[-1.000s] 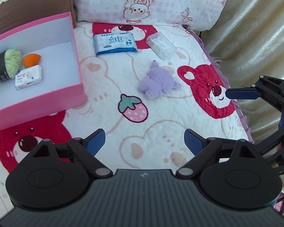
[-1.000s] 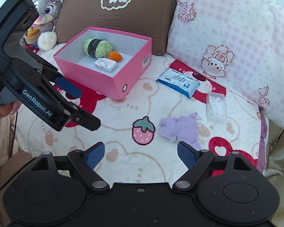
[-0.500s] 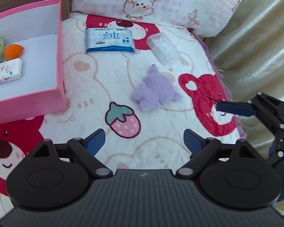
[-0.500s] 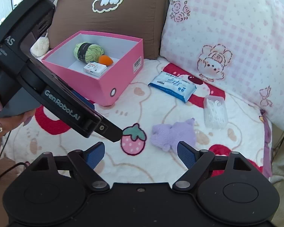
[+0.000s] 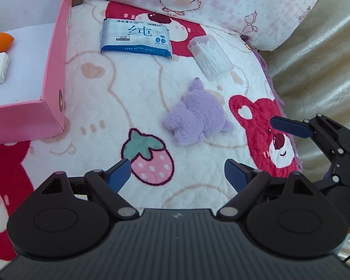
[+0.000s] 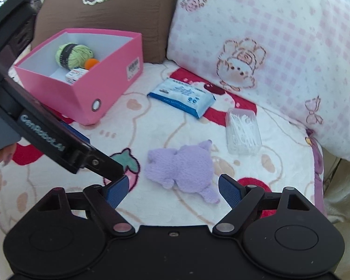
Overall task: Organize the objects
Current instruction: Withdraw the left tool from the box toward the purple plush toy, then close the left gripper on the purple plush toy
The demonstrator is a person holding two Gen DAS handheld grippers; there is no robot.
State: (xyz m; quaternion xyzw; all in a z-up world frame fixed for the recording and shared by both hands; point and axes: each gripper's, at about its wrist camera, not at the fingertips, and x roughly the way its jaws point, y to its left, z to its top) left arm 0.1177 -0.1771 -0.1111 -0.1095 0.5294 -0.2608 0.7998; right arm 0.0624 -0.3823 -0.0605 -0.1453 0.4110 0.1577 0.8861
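**Two claws closing in on a purple plush toy**

You are holding both claws spread wide over a quilted blanket (image 5: 137, 98) printed with red bears and a strawberry. Your right claw (image 6: 173, 190) is hovering with its blue pads apart and nothing between them, and the purple plush toy (image 6: 182, 165) is lying on the blanket just ahead of the gap, not touched by either pad. Your left claw (image 5: 177, 171) is likewise standing apart and empty, with the same plush toy (image 5: 196, 116) lying a little farther ahead of it, beyond the strawberry print. In the right wrist view the body of your left claw is reaching in from the left edge, its tip sitting just beside your right claw's left pad; whether they are touching cannot be told.

Behind the toy, a blue-and-white pack of wet wipes (image 6: 182, 96) is lying flat on the blanket, and a clear box of cotton swabs (image 6: 243, 131) is resting near it, close to the pink checked pillow (image 6: 268, 35). To the left, an open pink box (image 6: 114, 81) is sitting on the blanket in front of a brown cushion (image 6: 119, 7). Inside the box, a green yarn ball (image 6: 73, 54), an orange sponge (image 6: 92, 63) and a small white packet (image 6: 75, 75) are lying close together against its far side.
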